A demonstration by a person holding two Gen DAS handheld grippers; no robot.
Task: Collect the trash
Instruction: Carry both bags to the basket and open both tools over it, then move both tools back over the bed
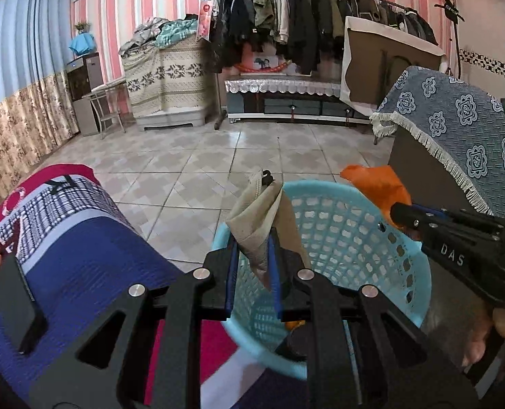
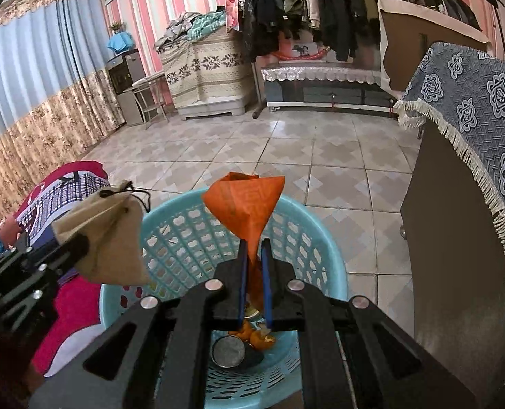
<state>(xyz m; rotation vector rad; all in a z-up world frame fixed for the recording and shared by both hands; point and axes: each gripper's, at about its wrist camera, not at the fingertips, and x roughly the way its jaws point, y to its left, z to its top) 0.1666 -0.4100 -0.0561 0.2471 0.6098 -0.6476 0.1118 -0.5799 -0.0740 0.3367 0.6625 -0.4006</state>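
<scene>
My left gripper [image 1: 252, 238] is shut on a beige drawstring pouch [image 1: 256, 218] and holds it over the near rim of a light blue plastic basket [image 1: 419, 272]. In the right wrist view the same pouch [image 2: 106, 235] hangs at the left of the basket [image 2: 324, 231]. My right gripper [image 2: 254, 243] is shut on a crumpled orange paper [image 2: 249, 201] above the basket's middle. It reaches in from the right in the left wrist view, right gripper [image 1: 399, 213] with the orange paper [image 1: 378, 184]. At the bottom of the basket lie orange peels [image 2: 259, 339] and a round metal tin [image 2: 228, 351].
A red, white and blue cover [image 1: 82, 255] lies left of the basket. A cabinet draped in a blue patterned, fringed cloth [image 2: 474, 109] stands close on the right. Tiled floor [image 1: 218, 156] stretches beyond, toward a clothes rack [image 1: 303, 17] and low furniture along the far wall.
</scene>
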